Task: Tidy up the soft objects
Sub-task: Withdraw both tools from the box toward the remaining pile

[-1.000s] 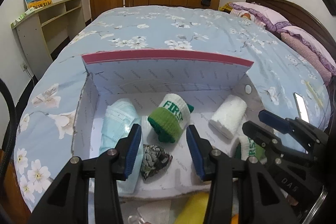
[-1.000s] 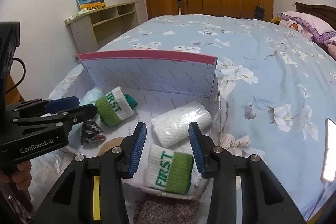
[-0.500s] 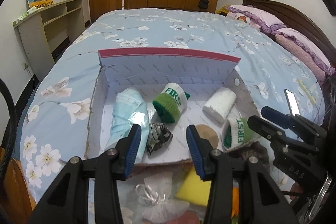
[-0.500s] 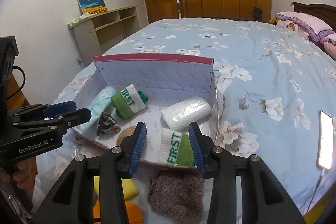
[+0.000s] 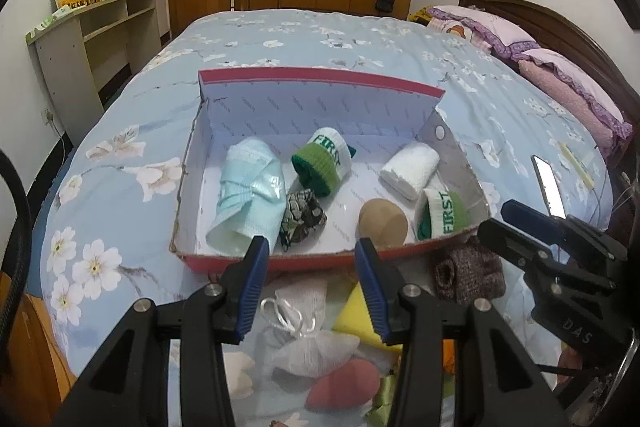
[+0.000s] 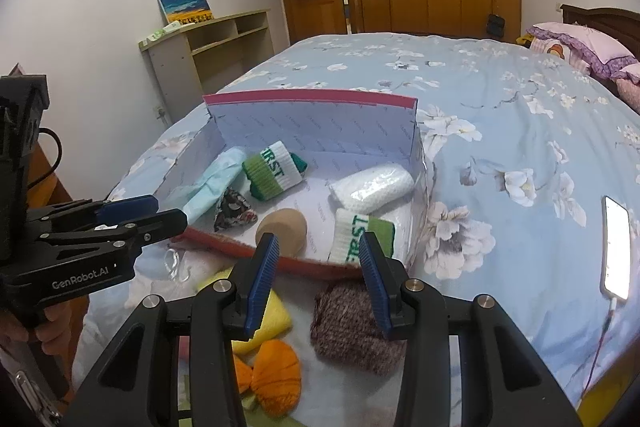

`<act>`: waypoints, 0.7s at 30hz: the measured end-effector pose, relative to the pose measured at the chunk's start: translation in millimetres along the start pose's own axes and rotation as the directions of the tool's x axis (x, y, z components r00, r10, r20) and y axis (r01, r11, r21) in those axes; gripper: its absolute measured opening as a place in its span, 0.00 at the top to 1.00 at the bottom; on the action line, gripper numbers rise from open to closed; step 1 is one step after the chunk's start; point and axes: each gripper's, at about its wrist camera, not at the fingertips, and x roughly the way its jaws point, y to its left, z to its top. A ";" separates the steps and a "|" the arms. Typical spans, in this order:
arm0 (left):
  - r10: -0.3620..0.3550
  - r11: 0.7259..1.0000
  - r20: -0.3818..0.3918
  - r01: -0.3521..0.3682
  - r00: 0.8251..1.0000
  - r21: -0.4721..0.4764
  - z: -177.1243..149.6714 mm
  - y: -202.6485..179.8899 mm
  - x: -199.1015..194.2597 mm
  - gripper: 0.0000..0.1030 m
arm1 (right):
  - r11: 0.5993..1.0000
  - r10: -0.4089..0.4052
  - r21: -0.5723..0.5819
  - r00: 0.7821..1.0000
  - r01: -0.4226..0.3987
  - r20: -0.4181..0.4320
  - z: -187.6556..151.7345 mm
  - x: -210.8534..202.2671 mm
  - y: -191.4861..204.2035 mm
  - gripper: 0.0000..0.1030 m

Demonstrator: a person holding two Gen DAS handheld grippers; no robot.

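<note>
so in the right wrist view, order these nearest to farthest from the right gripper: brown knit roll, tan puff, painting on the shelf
1. brown knit roll, on the bed just under the right gripper
2. tan puff, inside the box, front edge
3. painting, on the shelf by the far wall

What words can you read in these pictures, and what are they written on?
"FIRST": on the green-and-white sock roll at the box's near right corner.
"FIRST": on the second green-and-white sock roll farther back; partly hidden in the right wrist view.
"GenRobot.AI": on the left gripper body.
"DAS": on the right gripper body.
Box lining print: too small to read.
</note>
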 end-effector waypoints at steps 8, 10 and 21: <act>-0.013 1.000 -0.016 0.012 1.000 -0.011 -11.3 2.9 -5.0 0.54 | 1.000 0.004 0.016 1.000 -0.004 -0.021 -13.5 -6.7 2.1 0.58; -0.015 1.000 -0.020 0.015 1.000 -0.012 -15.1 3.6 -6.5 0.54 | 1.000 0.007 0.021 1.000 -0.007 -0.028 -18.3 -7.9 2.4 0.58; -0.019 0.999 -0.073 0.016 0.997 -0.041 -41.7 14.1 -1.8 0.54 | 0.999 0.022 0.045 0.997 -0.019 -0.077 -45.4 -3.5 5.8 0.58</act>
